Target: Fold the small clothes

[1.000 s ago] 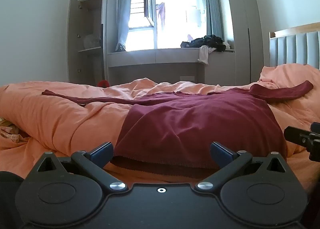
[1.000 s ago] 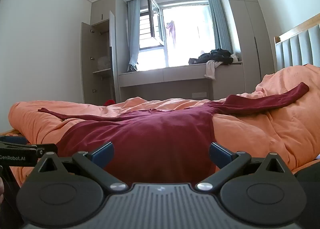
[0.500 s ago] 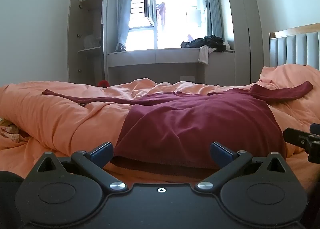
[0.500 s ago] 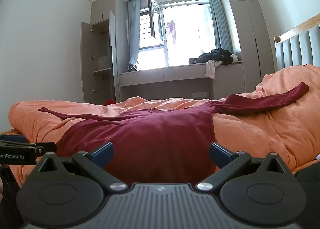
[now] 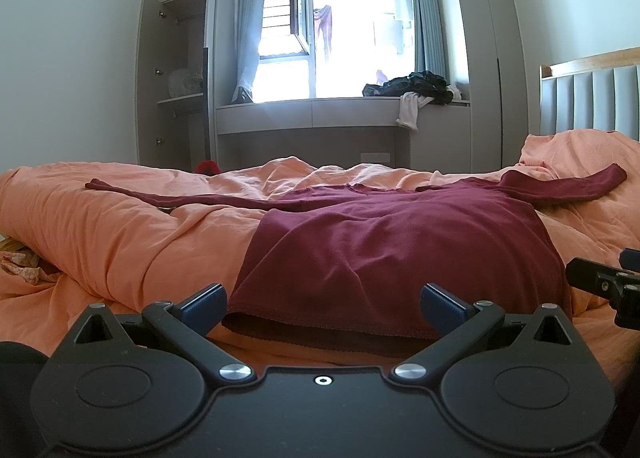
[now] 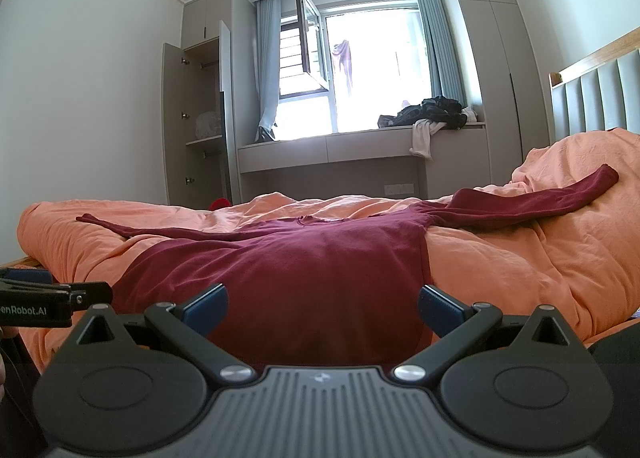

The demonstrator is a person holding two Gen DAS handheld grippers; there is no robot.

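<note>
Still unfolded: shirt (image 5: 400, 250) flat on duvet (image 5: 120, 234).
Left gripper (image 5: 323, 304) and right gripper (image 6: 323, 304), fingers apart at shirt's hem; pinching could catch duvet underneath.

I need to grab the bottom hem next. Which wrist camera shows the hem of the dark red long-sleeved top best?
The left wrist view: the dark red long-sleeved top shows its stitched hem edge across the orange duvet, between the open left gripper. In the right wrist view the open right gripper hides the hem; only body and sleeves show.
</note>
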